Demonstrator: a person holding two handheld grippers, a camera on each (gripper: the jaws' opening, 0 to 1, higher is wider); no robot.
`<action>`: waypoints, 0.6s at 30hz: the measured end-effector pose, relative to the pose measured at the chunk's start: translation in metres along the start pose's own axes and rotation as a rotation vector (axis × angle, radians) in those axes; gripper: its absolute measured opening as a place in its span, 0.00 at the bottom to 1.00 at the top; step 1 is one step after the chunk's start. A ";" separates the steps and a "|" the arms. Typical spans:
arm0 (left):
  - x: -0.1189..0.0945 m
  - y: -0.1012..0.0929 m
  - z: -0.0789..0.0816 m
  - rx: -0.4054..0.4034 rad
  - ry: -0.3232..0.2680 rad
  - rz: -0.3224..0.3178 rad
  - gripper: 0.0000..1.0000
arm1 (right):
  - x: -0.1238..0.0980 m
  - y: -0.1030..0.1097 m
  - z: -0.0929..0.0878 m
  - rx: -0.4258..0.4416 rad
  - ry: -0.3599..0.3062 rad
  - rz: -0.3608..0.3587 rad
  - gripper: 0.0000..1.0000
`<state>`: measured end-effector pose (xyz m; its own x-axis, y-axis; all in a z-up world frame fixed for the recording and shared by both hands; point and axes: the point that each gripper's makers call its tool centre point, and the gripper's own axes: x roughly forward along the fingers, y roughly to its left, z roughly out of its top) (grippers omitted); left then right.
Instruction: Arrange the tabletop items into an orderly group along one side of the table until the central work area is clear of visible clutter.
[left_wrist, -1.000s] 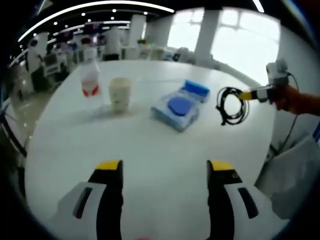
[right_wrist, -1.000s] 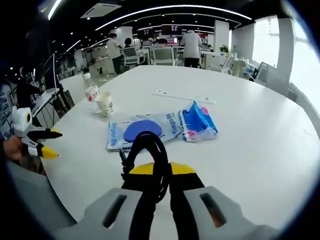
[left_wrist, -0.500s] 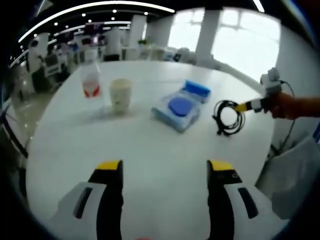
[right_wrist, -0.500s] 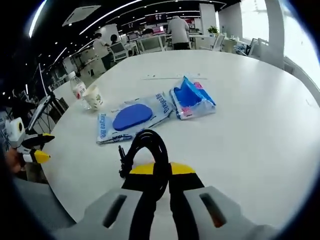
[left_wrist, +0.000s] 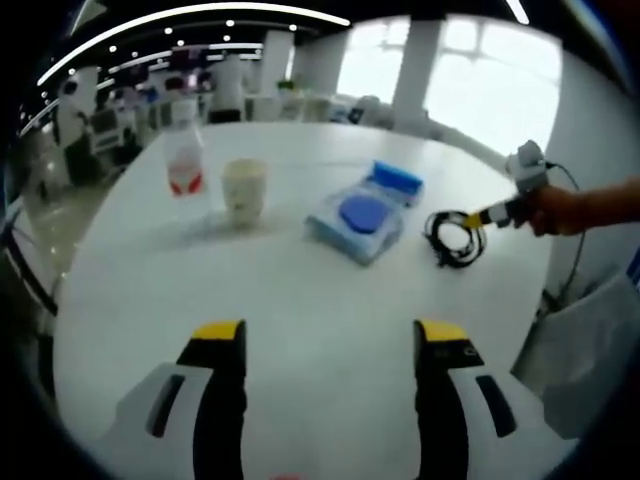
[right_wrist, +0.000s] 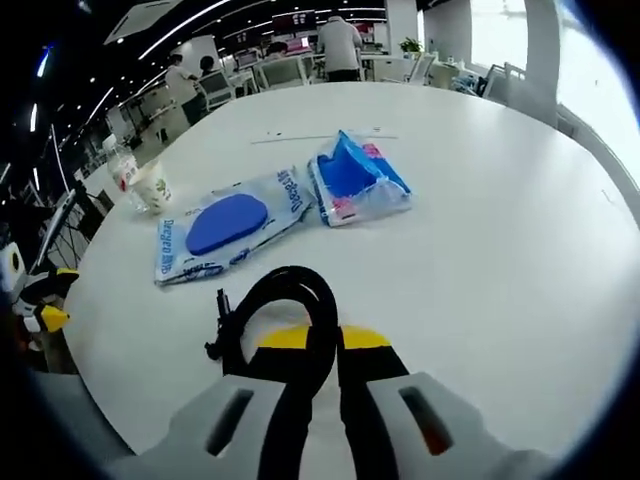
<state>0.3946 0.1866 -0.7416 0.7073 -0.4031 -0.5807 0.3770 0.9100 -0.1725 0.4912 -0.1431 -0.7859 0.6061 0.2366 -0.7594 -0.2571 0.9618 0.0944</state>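
White laminate covers the big round table (left_wrist: 300, 300), which carries everything in play; its near half, in front of the left gripper (left_wrist: 328, 340), lies bare, while the items sit in a loose row toward the far side. That row is presumably the group the task wants gathered along one edge.

Next in size is the flat pale-blue wipes packet with a dark blue oval lid (right_wrist: 225, 228), lying face up. Touching its far end is the crumpled blue plastic pouch (right_wrist: 355, 180), slightly mounded. In the left gripper view both read as one blue cluster, the packet (left_wrist: 358, 222) in front.

A clear plastic bottle with a red label (left_wrist: 183, 155) stands upright at the row's left end, with the cream paper cup (left_wrist: 244, 188) just beside it, also upright, so neither is likely to roll.

Smallest is the coiled black cable (right_wrist: 285, 310). The right gripper (right_wrist: 322, 345) has its yellow-tipped jaws closed on the loop, pinching one strand so the coil stands ahead of them. From the left gripper view the cable (left_wrist: 455, 238) hangs low over the table, near the packet, probably so it can be set down at the end of the row.

Left gripper jaws stand wide apart, holding nothing, parked above the bare tabletop.
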 end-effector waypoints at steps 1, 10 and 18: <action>0.000 0.000 0.000 0.000 0.000 0.001 0.65 | 0.002 0.001 0.001 -0.017 0.005 -0.003 0.07; 0.000 0.001 -0.002 -0.001 0.005 0.003 0.65 | 0.012 0.003 0.013 -0.095 0.014 -0.037 0.08; -0.001 0.004 -0.001 -0.003 0.001 0.014 0.64 | 0.014 0.008 0.012 -0.193 0.037 -0.054 0.09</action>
<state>0.3947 0.1907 -0.7428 0.7118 -0.3906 -0.5837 0.3655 0.9157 -0.1670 0.5068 -0.1306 -0.7884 0.5956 0.1766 -0.7836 -0.3665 0.9278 -0.0695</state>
